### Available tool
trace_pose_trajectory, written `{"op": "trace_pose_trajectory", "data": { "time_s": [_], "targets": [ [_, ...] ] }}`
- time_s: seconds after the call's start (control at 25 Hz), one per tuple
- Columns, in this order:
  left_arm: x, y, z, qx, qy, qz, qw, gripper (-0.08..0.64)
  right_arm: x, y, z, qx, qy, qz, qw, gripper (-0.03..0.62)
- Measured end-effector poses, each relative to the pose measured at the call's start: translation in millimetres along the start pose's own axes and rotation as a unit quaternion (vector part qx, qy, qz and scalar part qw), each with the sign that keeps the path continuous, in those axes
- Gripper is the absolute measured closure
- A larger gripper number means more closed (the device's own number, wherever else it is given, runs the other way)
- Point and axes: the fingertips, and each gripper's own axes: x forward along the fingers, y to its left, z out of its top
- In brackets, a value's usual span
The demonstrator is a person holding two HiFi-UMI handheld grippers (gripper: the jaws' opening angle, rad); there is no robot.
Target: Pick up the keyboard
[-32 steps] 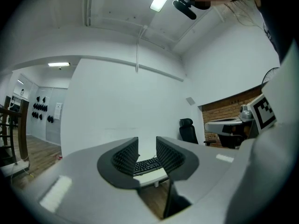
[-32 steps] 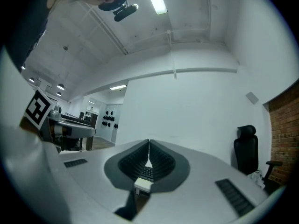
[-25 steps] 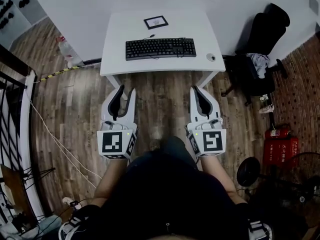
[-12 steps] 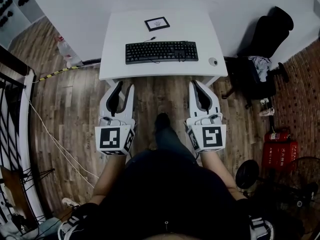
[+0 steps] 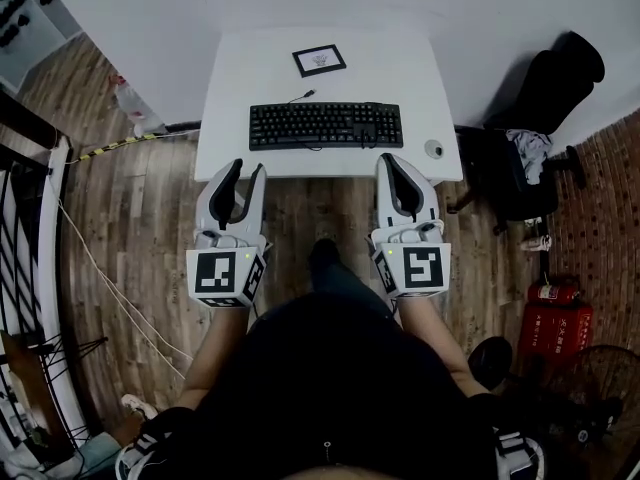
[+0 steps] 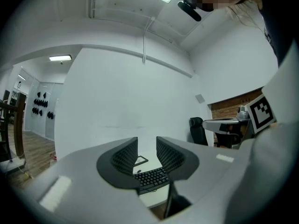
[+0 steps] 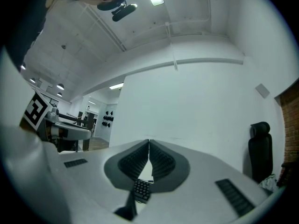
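Observation:
A black keyboard (image 5: 326, 125) lies across the middle of a white desk (image 5: 415, 68), its cable running off its far edge. My left gripper (image 5: 243, 171) is open with nothing between its jaws, its tips at the desk's near edge below the keyboard's left end. My right gripper (image 5: 399, 162) is shut and empty, its tips at the near edge under the keyboard's right end. Part of the keyboard (image 6: 150, 178) shows through the gap in the left gripper view. A corner of the keyboard (image 7: 141, 190) peeks below the closed jaws in the right gripper view.
A small framed picture (image 5: 319, 60) lies behind the keyboard and a round puck-like object (image 5: 433, 149) sits at the desk's right end. A black office chair (image 5: 540, 98) stands to the right, a red fire extinguisher (image 5: 552, 319) on the floor. White wall behind the desk.
Both grippers have advanced toward the desk; their tips went from well short of it over the wooden floor to its near edge. Jaw openings look the same.

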Motion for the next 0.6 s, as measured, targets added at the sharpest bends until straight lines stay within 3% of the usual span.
{"op": "trace_pose_trajectory", "data": {
  "time_s": [0.6],
  "targets": [
    [113.7,42.0,-1.1,0.015,0.020,0.037,0.9990,0.428,135.6,-52.8,-18.7,0.020,0.004,0.051,0.998,0.580]
  ]
}}
